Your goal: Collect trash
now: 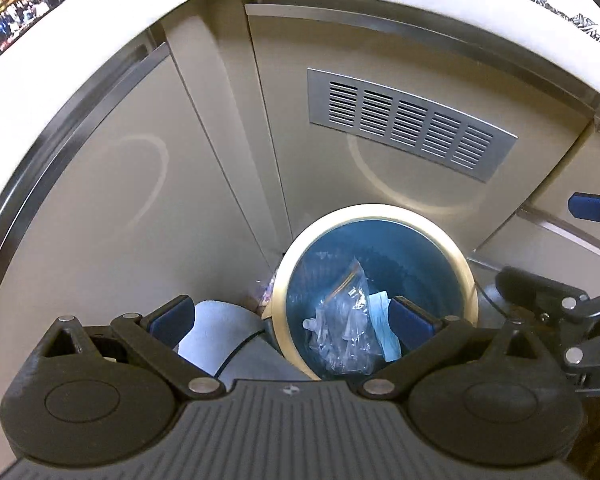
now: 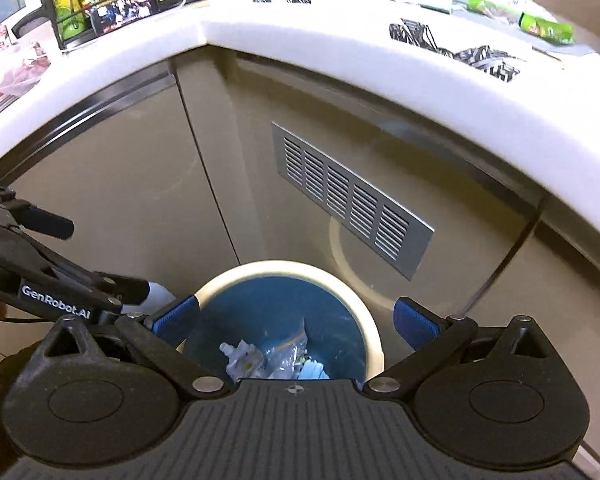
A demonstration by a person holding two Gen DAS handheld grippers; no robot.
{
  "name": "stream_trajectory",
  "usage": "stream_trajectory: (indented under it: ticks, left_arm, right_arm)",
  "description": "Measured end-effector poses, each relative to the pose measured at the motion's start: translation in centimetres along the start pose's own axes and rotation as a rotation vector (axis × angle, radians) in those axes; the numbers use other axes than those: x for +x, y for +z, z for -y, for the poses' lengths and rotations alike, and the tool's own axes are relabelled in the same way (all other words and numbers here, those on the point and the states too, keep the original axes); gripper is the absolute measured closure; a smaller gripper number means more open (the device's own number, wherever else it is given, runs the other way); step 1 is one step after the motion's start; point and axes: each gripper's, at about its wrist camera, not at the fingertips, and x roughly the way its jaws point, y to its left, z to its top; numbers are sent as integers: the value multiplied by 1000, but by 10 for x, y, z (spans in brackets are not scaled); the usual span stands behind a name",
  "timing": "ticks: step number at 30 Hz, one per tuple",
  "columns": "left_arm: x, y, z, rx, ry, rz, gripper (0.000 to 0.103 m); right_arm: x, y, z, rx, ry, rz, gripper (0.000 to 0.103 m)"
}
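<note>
While both grippers, left [image 1: 290, 316] and right [image 2: 296, 318], gape empty above it, one round cream-rimmed blue bin [image 1: 452, 248] on the floor holds crinkled clear plastic [image 1: 346, 328].

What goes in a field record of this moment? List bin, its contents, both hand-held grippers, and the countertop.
bin: round trash bin with cream rim and blue inside, standing on the floor against the cabinet front
contents: crumpled clear plastic bag, pale blue paper scrap
left hand-held gripper: open, empty, above the bin
right hand-held gripper: open, empty, above the bin
countertop: white, with black-and-white wrappers and green packets lying on it
vent: metal grille in the cabinet front
</note>
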Motion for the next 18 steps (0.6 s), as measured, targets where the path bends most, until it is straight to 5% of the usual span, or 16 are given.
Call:
stream_trajectory:
  ticks: [4, 10, 14, 18]
  left_arm:
    - [-13, -1, -7, -32, 14, 76, 0]
    - [-25, -1, -6, -34, 37, 105, 0]
    - [-29, -1, -7, -33, 56, 115, 0]
    - [-30, -2, -6, -39, 57, 115, 0]
  right_arm:
    - [-8, 3, -2, -17, 4, 26, 0]
    - [-40, -1, -1, -53, 90, 210, 0]
    - [-29, -4, -8, -111, 49, 108, 0]
    - [-29, -2, -7, -92, 52, 113, 0]
